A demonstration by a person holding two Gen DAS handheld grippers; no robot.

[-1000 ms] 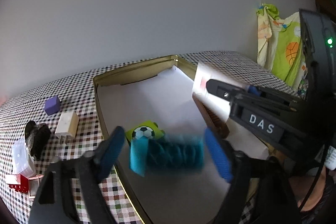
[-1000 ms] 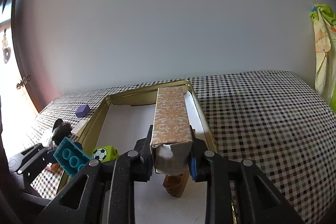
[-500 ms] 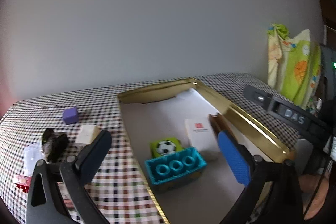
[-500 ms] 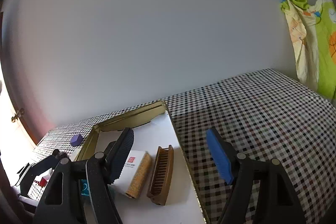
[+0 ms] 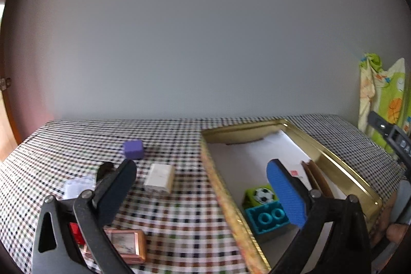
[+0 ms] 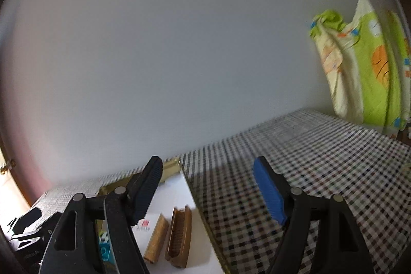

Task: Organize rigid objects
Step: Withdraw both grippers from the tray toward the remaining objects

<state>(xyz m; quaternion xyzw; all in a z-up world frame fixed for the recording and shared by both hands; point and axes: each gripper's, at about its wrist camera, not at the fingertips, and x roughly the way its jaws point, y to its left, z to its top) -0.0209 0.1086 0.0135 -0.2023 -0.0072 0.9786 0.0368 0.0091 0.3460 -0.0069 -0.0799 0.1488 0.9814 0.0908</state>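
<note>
**Helper:** Where do your claws stand?

**Me:** My left claw [image 5: 203, 186] gapes wide with nothing in it. My right claw [image 6: 208, 186] is still opening, and nothing sits between its jaws either.

**Helper:** And the things to tidy?

**Me:** Some are already in the gold tin [image 5: 331, 153]: the teal brick [image 5: 267, 218], the green football block [image 5: 259, 194] touching it, the patterned box [image 6: 156, 235] and the brown comb [image 6: 179, 235] lying side by side. Out on the checked cloth [image 5: 179, 209] wait the purple cube [image 5: 133, 149], the white block [image 5: 159, 179], a framed picture [image 5: 125, 243], something red [image 5: 75, 233] and a clear packet [image 5: 77, 186] beside a dark lump I can't make out.

**Helper:** What could go wrong?

**Me:** I judge the white block the likely next pick. My left claw's dark finger [image 5: 115, 189] sits near it, so a careless sweep could knock it or the picture along the cloth. The tin's near wall [image 5: 226, 199] stands up between the loose things and the inside; carry anything across too low and it would catch that wall. My two claws are close as well, and could bump over the tin.

**Helper:** Any free space?

**Me:** Plenty. The far half of the tin is bare white lining, and the cloth to the right of the tin is open. The table's left edge falls away not far from the packet, so I'd keep pushes away from there.
</note>
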